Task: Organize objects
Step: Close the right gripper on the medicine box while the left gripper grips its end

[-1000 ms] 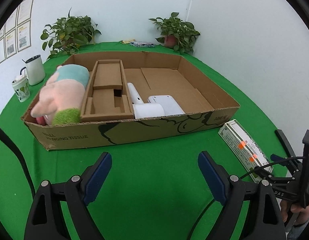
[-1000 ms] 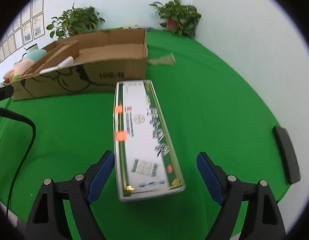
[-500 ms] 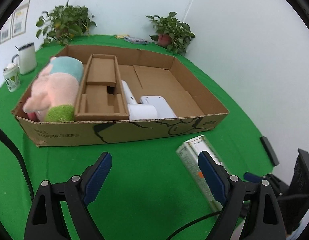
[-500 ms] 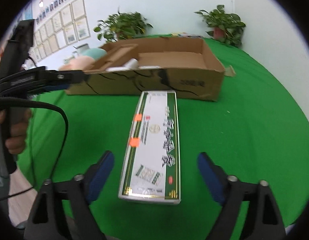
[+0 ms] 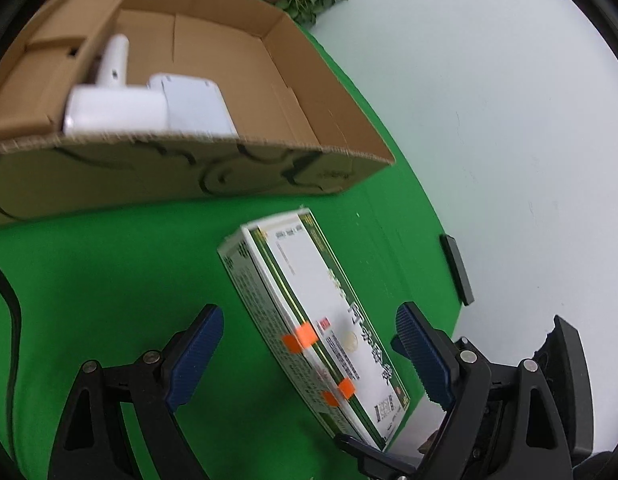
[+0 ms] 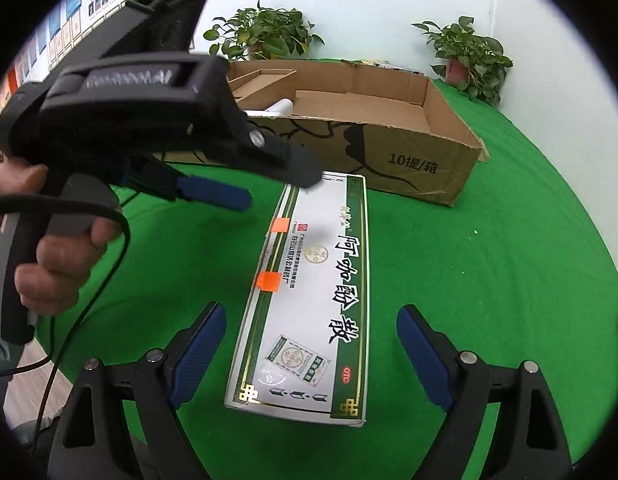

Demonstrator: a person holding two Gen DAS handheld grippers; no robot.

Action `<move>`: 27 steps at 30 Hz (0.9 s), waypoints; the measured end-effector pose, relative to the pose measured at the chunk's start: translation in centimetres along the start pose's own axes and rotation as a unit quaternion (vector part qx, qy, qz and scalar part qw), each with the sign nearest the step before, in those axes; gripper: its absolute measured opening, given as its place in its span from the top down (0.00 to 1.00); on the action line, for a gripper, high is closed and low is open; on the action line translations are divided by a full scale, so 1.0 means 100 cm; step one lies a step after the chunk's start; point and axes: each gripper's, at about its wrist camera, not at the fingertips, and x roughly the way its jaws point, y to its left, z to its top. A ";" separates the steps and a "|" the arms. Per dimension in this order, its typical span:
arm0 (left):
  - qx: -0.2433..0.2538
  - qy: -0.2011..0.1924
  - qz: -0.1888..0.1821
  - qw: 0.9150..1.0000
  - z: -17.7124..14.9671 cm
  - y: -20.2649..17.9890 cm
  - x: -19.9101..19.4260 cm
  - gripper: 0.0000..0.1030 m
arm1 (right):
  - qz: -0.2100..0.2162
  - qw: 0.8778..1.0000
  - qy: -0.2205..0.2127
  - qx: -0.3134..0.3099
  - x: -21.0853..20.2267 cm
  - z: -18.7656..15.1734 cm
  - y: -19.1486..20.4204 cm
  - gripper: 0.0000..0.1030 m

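Green cloth covers the tabletop (image 6: 509, 260), and one long white-and-green carton (image 6: 313, 304) lies flat on it, just in front of the single cardboard box (image 6: 389, 152) and apart from it. Two orange stickers (image 6: 269, 280) mark the carton's long edge. Inside the cardboard box (image 5: 293, 92) lie two white items side by side, touching: a white appliance with a handle (image 5: 109, 104) and a flat white case (image 5: 197, 104); a cardboard insert (image 5: 61, 48) sits to their left. Two potted plants (image 6: 265, 36) stand at the far edge of the tabletop. One dark flat bar (image 5: 457, 276) rests at the cloth's right edge.

Both grippers stand wide and hold nothing. The right gripper (image 6: 309, 352) straddles the carton's near end without its pads touching. The left gripper (image 5: 309, 356) hangs over the same carton (image 5: 309, 320), which lies between its open jaws; a hand (image 6: 49, 256) grips its handle.
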 end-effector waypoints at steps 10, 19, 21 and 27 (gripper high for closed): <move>-0.041 0.014 -0.051 0.998 -0.004 0.012 0.010 0.16 | -0.003 1.000 0.014 0.008 0.010 0.000 0.003 0.18; -0.037 0.010 -0.051 0.998 -0.002 0.015 0.003 0.17 | -0.020 0.999 0.039 0.002 0.018 -0.002 0.009 0.35; -0.035 0.008 -0.049 0.998 -0.003 0.016 0.000 0.20 | -0.019 0.999 0.043 0.006 0.018 -0.002 0.009 0.35; -0.041 0.001 -0.047 0.998 -0.005 0.026 -0.014 0.26 | -0.013 0.998 0.052 0.018 0.015 -0.003 0.013 0.35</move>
